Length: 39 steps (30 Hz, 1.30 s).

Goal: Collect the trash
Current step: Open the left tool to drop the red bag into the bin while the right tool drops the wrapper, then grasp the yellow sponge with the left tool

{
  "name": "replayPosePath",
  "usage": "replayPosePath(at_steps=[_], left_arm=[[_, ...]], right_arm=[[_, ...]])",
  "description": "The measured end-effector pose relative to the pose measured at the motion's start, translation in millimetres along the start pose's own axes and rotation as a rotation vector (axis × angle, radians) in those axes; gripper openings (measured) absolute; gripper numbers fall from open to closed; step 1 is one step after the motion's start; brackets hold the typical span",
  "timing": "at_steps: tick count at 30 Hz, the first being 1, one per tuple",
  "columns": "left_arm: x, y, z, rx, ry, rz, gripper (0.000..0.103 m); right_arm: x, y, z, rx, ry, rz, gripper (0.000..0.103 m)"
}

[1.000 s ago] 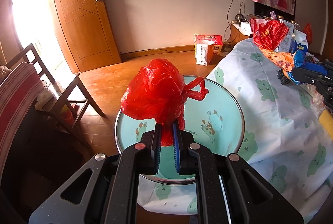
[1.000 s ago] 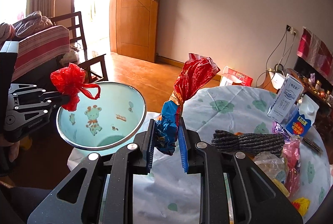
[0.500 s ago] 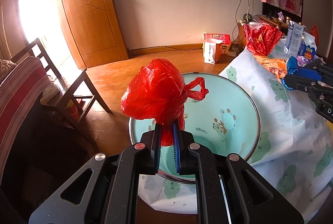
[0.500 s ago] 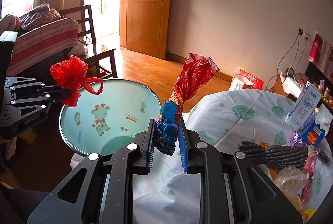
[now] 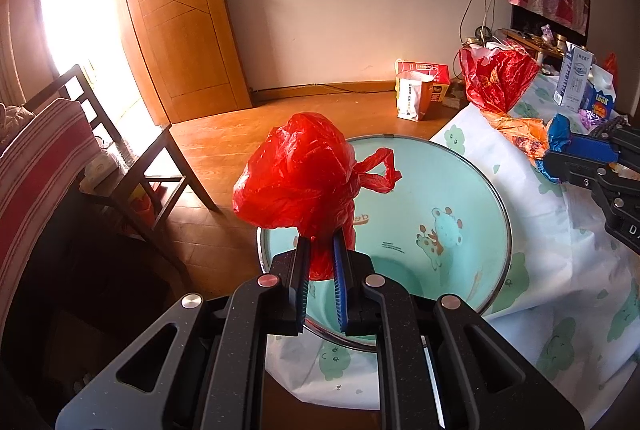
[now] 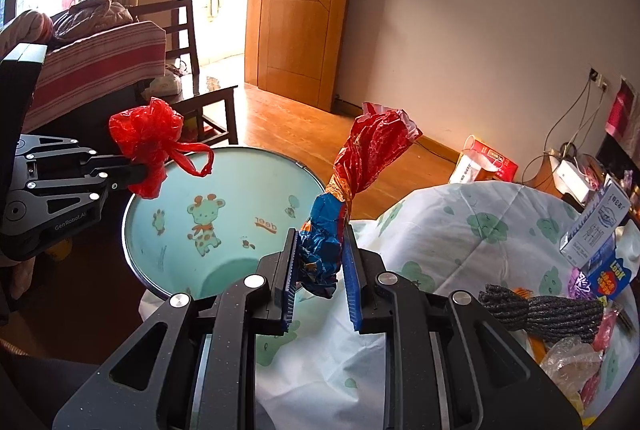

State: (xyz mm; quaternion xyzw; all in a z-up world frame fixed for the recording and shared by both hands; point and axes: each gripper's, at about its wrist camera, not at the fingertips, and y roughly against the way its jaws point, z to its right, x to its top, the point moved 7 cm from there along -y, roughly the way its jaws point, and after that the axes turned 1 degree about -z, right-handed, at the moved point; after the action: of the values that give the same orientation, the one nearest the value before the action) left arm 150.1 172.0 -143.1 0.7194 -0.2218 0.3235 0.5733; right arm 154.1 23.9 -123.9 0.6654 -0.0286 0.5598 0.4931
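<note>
Left wrist view: the left gripper [image 5: 322, 262] is clamped narrow on the neck of a red plastic bag [image 5: 298, 172], which stands up from the jaws directly above the near rim of the green basin [image 5: 472, 198]. The bag only needs to drop straight down.

Right wrist view: the right gripper [image 6: 320, 258] pinches a twisted snack wrapper [image 6: 360, 170] by its blue end, long axis pointing up and away. The basin lies to its left, so the left hand is nearer.
</note>
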Motion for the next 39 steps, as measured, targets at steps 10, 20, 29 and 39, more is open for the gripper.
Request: replayPosePath(at_steps=[10, 20, 29, 39], left_arm=[[-1, -1, 0, -0.011, 0.0, -0.002, 0.011], [0, 2, 2, -0.017, -0.003, 0.016, 0.044], [-1, 2, 8, -0.011, -0.009, 0.023, 0.069], [-2, 11, 64, -0.096, -0.085, 0.035, 0.077]], right_arm=[[0, -3, -11, 0.021, 0.03, -0.009, 0.022], [2, -3, -15, 0.055, 0.022, 0.004, 0.04], [-6, 11, -6, 0.028, -0.016, 0.007, 0.05], [-29, 93, 42, -0.151, -0.065, 0.059, 0.061]])
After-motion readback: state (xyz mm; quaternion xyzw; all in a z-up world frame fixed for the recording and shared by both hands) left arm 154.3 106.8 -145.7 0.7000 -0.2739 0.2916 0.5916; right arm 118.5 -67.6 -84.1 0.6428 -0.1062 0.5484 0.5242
